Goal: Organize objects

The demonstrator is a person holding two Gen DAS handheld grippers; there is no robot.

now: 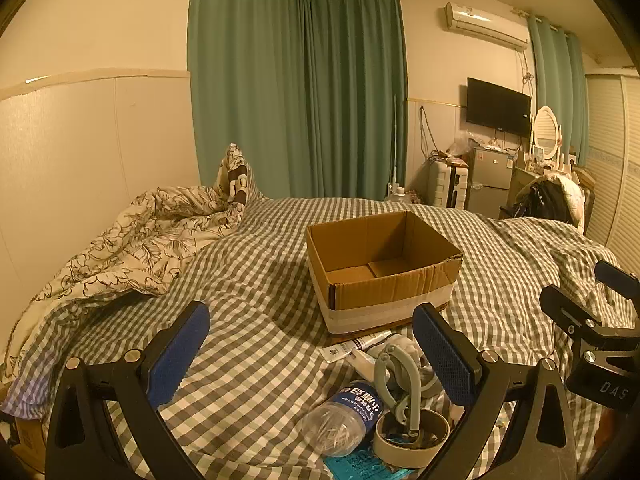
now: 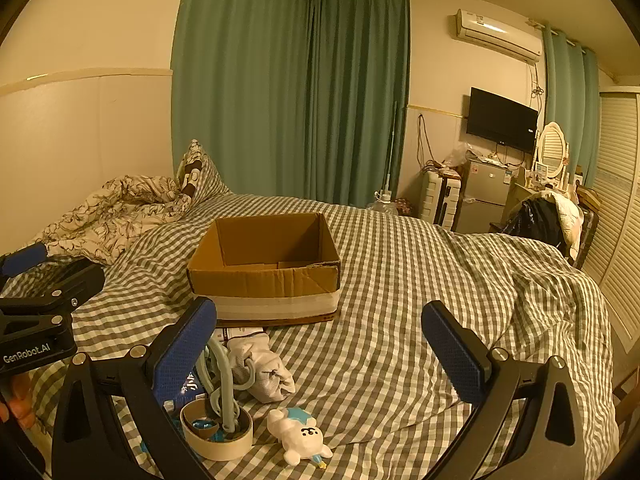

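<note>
An open, empty cardboard box (image 1: 384, 264) (image 2: 264, 276) stands on the checked bed. In front of it lies a pile: a clear water bottle (image 1: 344, 420), a tape roll (image 1: 412, 436) (image 2: 218, 434), a grey-green hook (image 1: 396, 384) (image 2: 224, 384), white socks (image 2: 260, 364), a tube (image 1: 372, 340) and a white bear toy (image 2: 298, 436). My left gripper (image 1: 312, 360) is open above the pile, empty. My right gripper (image 2: 320, 356) is open and empty over the pile's right side. Each gripper shows at the edge of the other's view.
A crumpled floral quilt (image 1: 132, 248) lies at the bed's far left by the wall. Green curtains (image 1: 300, 92) hang behind. A fridge (image 1: 488, 180), a TV (image 1: 498, 106) and a chair with clothes (image 1: 552, 200) stand at the right.
</note>
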